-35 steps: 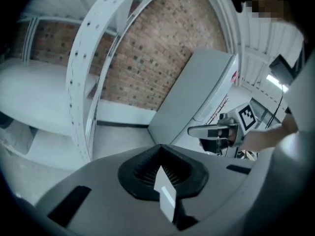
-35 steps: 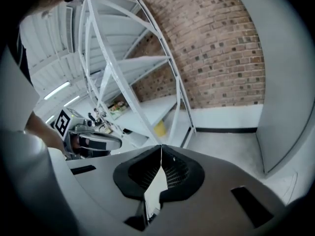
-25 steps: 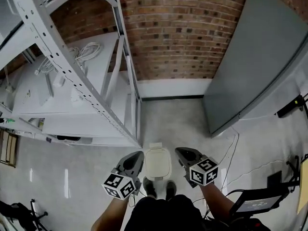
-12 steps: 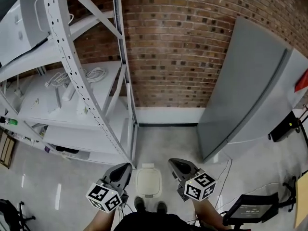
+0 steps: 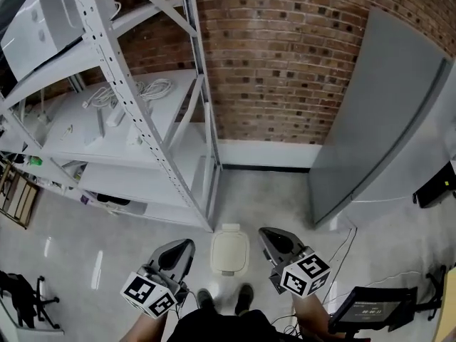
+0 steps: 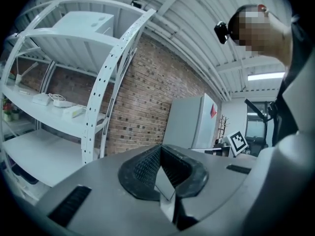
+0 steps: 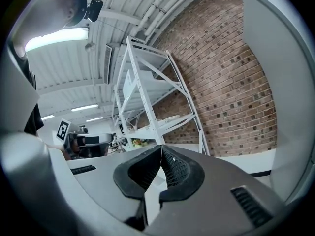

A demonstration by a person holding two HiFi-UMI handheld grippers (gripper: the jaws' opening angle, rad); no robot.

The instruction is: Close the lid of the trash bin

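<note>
No words, brand names or numbers can be read anywhere. The only signs are black-and-white square code markers [image 5: 149,295] on the cubes of the left gripper [image 5: 184,246] and right gripper [image 5: 268,234], and a small red diamond-shaped sticker [image 6: 212,113] on the tall grey metal cabinet [image 6: 189,124], its print too small to make out

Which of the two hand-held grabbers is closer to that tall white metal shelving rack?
Left. The left gripper is near the foot of the white metal shelving rack; the right gripper is across the small cream trash bin, toward the grey cabinet.
</note>
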